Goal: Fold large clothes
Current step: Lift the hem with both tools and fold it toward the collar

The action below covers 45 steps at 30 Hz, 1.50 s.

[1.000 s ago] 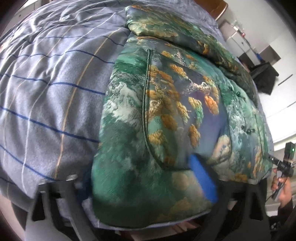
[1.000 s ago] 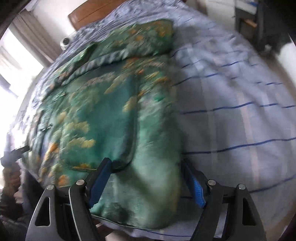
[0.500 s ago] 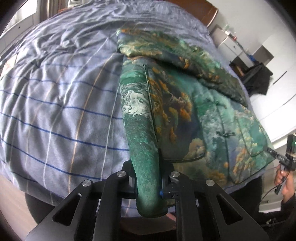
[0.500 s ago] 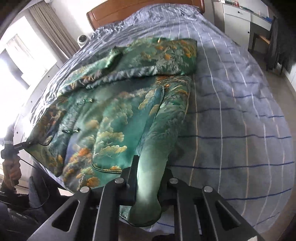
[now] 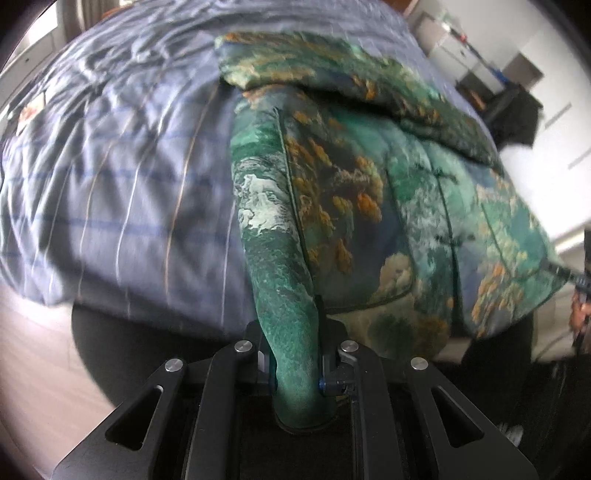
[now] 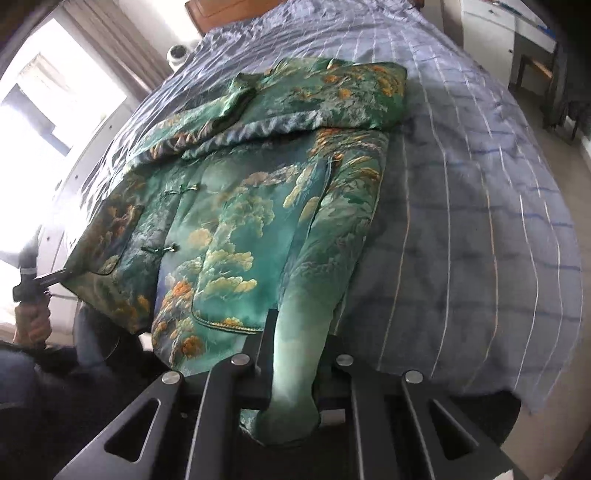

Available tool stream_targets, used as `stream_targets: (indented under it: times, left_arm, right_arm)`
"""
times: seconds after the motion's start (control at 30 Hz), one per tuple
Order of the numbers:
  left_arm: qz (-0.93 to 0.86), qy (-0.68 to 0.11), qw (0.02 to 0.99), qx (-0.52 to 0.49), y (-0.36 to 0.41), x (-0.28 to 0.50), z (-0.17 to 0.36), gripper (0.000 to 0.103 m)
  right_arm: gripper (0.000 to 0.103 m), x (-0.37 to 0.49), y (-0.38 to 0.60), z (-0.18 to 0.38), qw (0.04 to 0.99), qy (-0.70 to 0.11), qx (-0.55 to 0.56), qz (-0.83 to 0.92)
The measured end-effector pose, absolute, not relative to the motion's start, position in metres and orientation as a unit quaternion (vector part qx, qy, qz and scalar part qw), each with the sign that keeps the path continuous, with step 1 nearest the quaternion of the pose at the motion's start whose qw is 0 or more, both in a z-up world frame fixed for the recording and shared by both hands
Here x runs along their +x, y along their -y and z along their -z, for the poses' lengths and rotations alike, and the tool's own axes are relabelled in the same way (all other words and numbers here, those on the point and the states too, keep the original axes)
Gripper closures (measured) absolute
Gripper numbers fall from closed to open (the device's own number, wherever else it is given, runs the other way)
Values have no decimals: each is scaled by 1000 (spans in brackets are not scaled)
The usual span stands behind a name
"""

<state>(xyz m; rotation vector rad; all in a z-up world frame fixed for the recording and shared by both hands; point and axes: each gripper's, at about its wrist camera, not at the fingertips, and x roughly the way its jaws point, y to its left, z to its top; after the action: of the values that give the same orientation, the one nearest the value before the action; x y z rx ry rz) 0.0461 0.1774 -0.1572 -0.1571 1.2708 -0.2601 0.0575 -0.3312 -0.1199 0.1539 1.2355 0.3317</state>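
Now we hold the green brocade jacket with orange and cream cloud patterns (image 5: 343,206) at its hem with both tools. Our left gripper (image 5: 295,363) is pressed onto a bunched fold of the hem at the jacket's left corner, and our right gripper (image 6: 293,373) pinches a similar fold at the right corner. The jacket lies spread on the blue-grey bed cover with thin blue and pale stripes (image 6: 461,192), its hem reaching the foot edge and lifted off it where we grip; its upper part, with one sleeve laid across, points toward the head of the bed.

Only the right wrist view shows the brown wooden headboard (image 6: 225,9), the bright window with brown curtains (image 6: 55,85), a small white round device (image 6: 178,53) near the head edge of the bed, and the jacket's knot fastenings (image 6: 162,251) down the front. It also shows our left hand (image 6: 31,317) at the far left, beside the jacket's corner. The left wrist view is blurred, yet it alone shows pale wooden flooring (image 5: 40,354) below the foot edge and white cabinets (image 5: 454,40) past the far right corner, with a dark bundle (image 5: 517,114) beside them.
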Motion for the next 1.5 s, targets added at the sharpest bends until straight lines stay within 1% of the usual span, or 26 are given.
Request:
stream_targets:
  times: [0.13, 0.23, 0.3, 0.37, 0.43, 0.5, 0.57, 0.6, 0.67, 0.7, 0.73, 0.77, 0.83, 0.9, 0.97, 1.0, 1.03, 1.1, 1.13, 1.17, 1.2, 1.27, 1.3, 1.37, 1.4, 1.5]
  left_arm:
    - [139, -605, 781, -71, -186, 25, 147, 90]
    - [156, -575, 792, -133, -204, 37, 119, 91]
    - [166, -538, 810, -164, -216, 63, 96, 91]
    - [175, -512, 823, -172, -217, 89, 81, 91]
    - [177, -485, 839, -169, -214, 130, 67, 90]
    - [172, -466, 853, -158, -209, 167, 64, 90]
    - [161, -466, 855, -161, -205, 205, 70, 90]
    - [151, -471, 852, -169, -202, 236, 77, 90]
    - [133, -482, 848, -175, -196, 268, 92, 88]
    - [123, -489, 846, -175, -191, 287, 101, 87]
    - [115, -495, 844, -175, -187, 297, 109, 84]
    - [104, -502, 841, -172, -183, 308, 117, 78]
    - [80, -522, 833, -163, -174, 326, 137, 75]
    - [74, -532, 829, -157, -169, 332, 142, 66]
    - [90, -532, 825, -168, -172, 330, 138, 49]
    - [102, -530, 822, -183, -177, 329, 133, 44]
    - [115, -522, 821, -199, -184, 328, 126, 35]
    - [125, -502, 829, -214, -195, 326, 111, 21]
    - [120, -490, 837, -213, -201, 323, 102, 9]
    - [115, -475, 846, -210, -209, 319, 94, 4]
    - [116, -460, 856, -206, -219, 312, 87, 4]
    - [121, -456, 860, -197, -230, 306, 86, 3]
    - [115, -458, 862, -185, -235, 303, 90, 3]
    - [103, -469, 862, -161, -235, 302, 103, 3]
    - [104, -482, 857, -149, -229, 305, 113, 3]
    - [111, -514, 845, -95, -195, 322, 139, 4]
  right_arm:
    - [90, 37, 328, 109, 776, -601, 69, -176]
    - [91, 36, 331, 101, 768, -603, 111, -186]
    - [91, 52, 342, 87, 776, -577, 158, -197]
    - [91, 79, 353, 71, 793, -542, 191, -203]
    - [91, 114, 363, 60, 808, -512, 211, -201]
    - [91, 153, 369, 55, 822, -487, 218, -200]
    - [91, 186, 370, 58, 827, -475, 225, -199]
    - [91, 214, 374, 65, 828, -473, 232, -193]
    - [91, 246, 374, 79, 826, -475, 241, -182]
    - [91, 270, 379, 94, 818, -485, 255, -176]
    - [91, 280, 380, 103, 816, -486, 264, -166]
    - [91, 293, 385, 117, 812, -488, 282, -151]
    - [90, 310, 394, 148, 793, -493, 335, -128]
    - [86, 317, 402, 180, 766, -490, 404, -102]
    - [81, 319, 404, 194, 750, -486, 439, -97]
    - [74, 320, 407, 198, 739, -478, 464, -101]
    - [68, 319, 410, 199, 729, -469, 485, -110]
    - [35, 319, 418, 193, 713, -446, 525, -130]
    - [28, 320, 421, 186, 713, -438, 531, -135]
    - [21, 321, 423, 180, 717, -432, 530, -135]
    - [21, 321, 428, 168, 728, -422, 522, -136]
    - [20, 324, 433, 153, 748, -418, 498, -134]
    - [20, 324, 431, 143, 767, -421, 466, -131]
    - [20, 326, 424, 132, 795, -446, 392, -122]
    - [20, 328, 411, 129, 810, -469, 332, -118]
    - [20, 337, 370, 138, 828, -513, 199, -110]
